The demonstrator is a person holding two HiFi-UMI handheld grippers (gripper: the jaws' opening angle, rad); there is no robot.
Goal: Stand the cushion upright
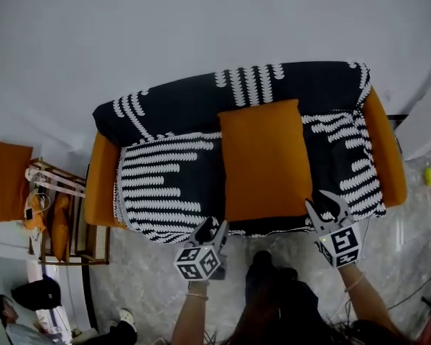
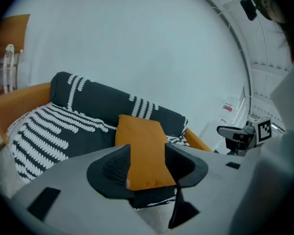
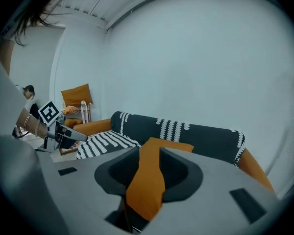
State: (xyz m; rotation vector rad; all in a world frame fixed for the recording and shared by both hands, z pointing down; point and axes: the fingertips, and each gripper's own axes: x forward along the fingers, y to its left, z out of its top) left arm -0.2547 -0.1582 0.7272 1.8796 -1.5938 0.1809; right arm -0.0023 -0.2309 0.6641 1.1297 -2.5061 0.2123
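An orange cushion (image 1: pixel 264 160) lies flat on the seat of a sofa (image 1: pixel 165 185) with a black-and-white patterned cover, its far edge against the backrest. My left gripper (image 1: pixel 211 226) is at the cushion's near left corner, just in front of the seat edge, jaws open. In the left gripper view the cushion (image 2: pixel 139 136) shows in the gap of the left gripper (image 2: pixel 147 163), with no pad pressing on it. My right gripper (image 1: pixel 325 203) stands open at the near right corner. In the right gripper view the cushion (image 3: pixel 169 145) runs between the right gripper (image 3: pixel 147 168) jaws.
The sofa has orange arms (image 1: pixel 100 185) and stands against a white wall. A wooden rack (image 1: pixel 57 214) with orange cushions is to its left, and another orange cushion (image 1: pixel 7 178) beyond it. A person (image 1: pixel 14 315) sits at lower left. Marble floor (image 1: pixel 144 286) lies in front.
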